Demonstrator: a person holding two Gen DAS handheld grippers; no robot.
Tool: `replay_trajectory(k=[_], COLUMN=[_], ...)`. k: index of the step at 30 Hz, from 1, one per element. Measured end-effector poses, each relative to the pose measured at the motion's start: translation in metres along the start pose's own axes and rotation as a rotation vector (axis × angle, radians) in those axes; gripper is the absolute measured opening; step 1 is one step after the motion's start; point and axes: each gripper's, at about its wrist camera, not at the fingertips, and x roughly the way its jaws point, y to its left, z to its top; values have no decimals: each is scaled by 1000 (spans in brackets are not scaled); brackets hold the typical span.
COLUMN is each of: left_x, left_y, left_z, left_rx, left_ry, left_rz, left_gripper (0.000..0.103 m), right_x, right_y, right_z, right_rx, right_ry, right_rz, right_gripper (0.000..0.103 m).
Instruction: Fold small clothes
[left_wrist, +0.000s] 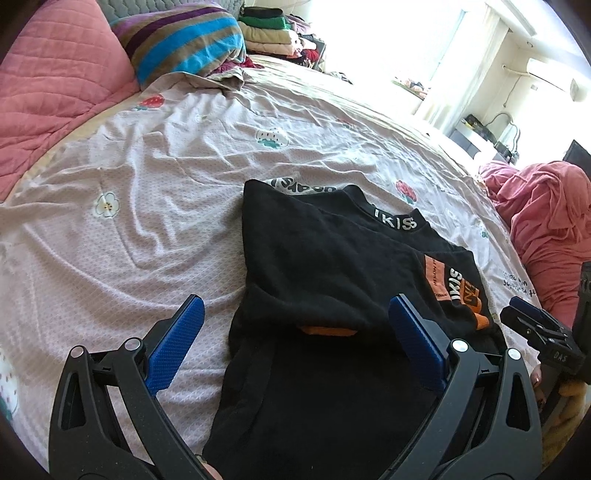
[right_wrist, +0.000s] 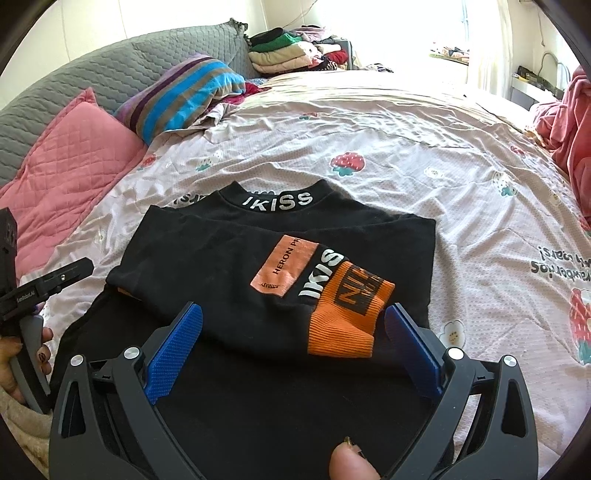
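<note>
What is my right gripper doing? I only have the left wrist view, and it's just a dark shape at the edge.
Observer: The right gripper is open over the black shirt, gripping nothing. The orange cuff shows between its fingers.
Operator: Does the folded sleeve lie fully on the shirt?
Observer: Yes. The sleeve lies across the front, and its cuff stops short of the shirt's right edge.
Operator: Any label on it?
Observer: An orange patch beside the cuff reads HERON.
</note>
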Motion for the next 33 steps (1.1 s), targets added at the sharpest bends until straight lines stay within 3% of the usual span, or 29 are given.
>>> replay_trajectory(k=[19,33], left_x=[-54,-78], left_y=[-30,-30], left_z=[-25,-51], left_rx=[94,88], left_ry=[-47,-32], left_rz=[12,43], left_gripper=[94,94], right_x=[-43,-64], right_y=[-8,-6], right_z=[-20,-33], right_rx=[-16,-42], right_ry=[-41,-55], right_rz=[3,23], right_gripper=[98,98])
